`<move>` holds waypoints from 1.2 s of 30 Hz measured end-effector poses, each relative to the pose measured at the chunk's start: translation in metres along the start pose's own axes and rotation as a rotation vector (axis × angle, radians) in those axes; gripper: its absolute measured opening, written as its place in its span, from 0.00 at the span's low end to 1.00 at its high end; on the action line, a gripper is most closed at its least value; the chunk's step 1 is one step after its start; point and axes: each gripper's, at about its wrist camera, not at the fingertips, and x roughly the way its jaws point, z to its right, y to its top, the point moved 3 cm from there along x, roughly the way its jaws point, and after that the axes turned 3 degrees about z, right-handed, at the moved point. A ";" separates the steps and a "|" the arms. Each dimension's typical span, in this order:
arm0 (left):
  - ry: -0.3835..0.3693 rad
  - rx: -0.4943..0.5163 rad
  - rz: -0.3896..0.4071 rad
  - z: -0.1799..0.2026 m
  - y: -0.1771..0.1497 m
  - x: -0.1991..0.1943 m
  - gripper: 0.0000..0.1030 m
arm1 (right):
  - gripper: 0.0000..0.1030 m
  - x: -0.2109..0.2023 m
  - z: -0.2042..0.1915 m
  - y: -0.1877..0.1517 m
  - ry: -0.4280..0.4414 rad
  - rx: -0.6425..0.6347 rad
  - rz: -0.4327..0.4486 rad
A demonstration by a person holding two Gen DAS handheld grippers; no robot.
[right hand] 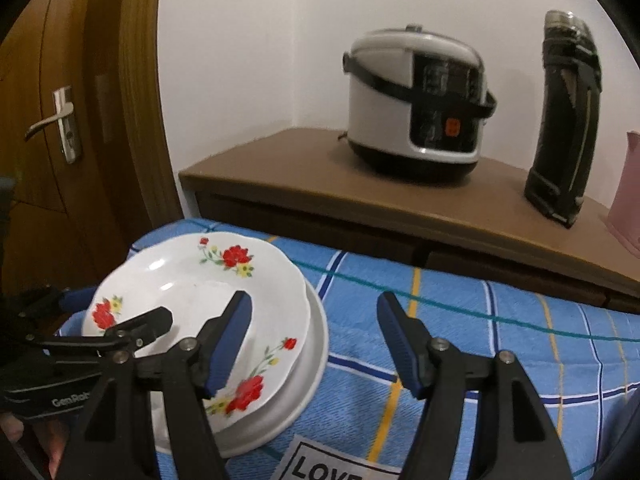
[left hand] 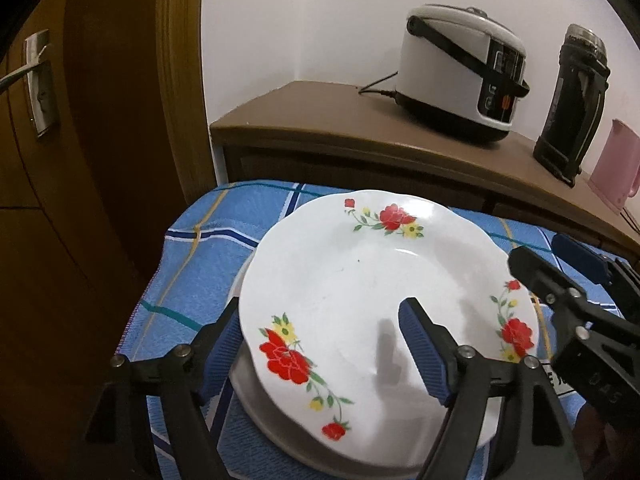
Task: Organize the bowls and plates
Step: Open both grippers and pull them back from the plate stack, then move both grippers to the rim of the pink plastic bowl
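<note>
A white flowered plate (left hand: 360,280) (right hand: 192,292) lies on top of a plain white plate (right hand: 318,332) (left hand: 256,404) on the blue checked cloth (left hand: 192,264) (right hand: 480,340). My left gripper (left hand: 320,308) (right hand: 120,306) is open. One of its fingers is outside the flowered plate's left rim, the other is above its middle, and neither pad presses on it. My right gripper (right hand: 314,300) (left hand: 538,250) is open by the stack's right side. Its left finger is over the flowered plate and its right finger is over the cloth.
Behind the table stands a brown sideboard (right hand: 280,168) with a white rice cooker (right hand: 416,108), a black flask (right hand: 564,120) and a pink jug (left hand: 614,164). A wooden door (right hand: 60,128) is on the left. A "LOVE" label (right hand: 332,464) lies on the cloth.
</note>
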 end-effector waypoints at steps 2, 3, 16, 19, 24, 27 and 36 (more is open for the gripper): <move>0.003 -0.003 0.008 -0.001 0.000 -0.001 0.77 | 0.67 -0.008 0.001 0.001 -0.001 0.005 0.040; 0.008 -0.001 0.005 0.000 0.000 -0.001 0.77 | 0.69 -0.013 0.001 0.001 0.001 0.009 0.063; 0.095 -0.047 0.049 -0.016 -0.020 -0.038 0.87 | 0.71 -0.085 -0.009 -0.002 -0.029 -0.034 0.057; 0.130 -0.069 0.095 -0.022 -0.026 -0.058 0.87 | 0.71 -0.115 -0.004 -0.003 -0.016 -0.037 0.066; 0.075 -0.046 0.130 0.004 -0.032 -0.091 0.87 | 0.70 -0.164 0.017 -0.015 0.006 -0.017 0.075; -0.007 0.012 0.143 0.043 -0.036 -0.109 0.87 | 0.68 -0.187 0.041 -0.030 -0.017 0.007 0.071; -0.266 0.187 0.079 0.171 -0.060 -0.131 0.87 | 0.64 -0.238 0.138 -0.089 -0.193 0.125 -0.008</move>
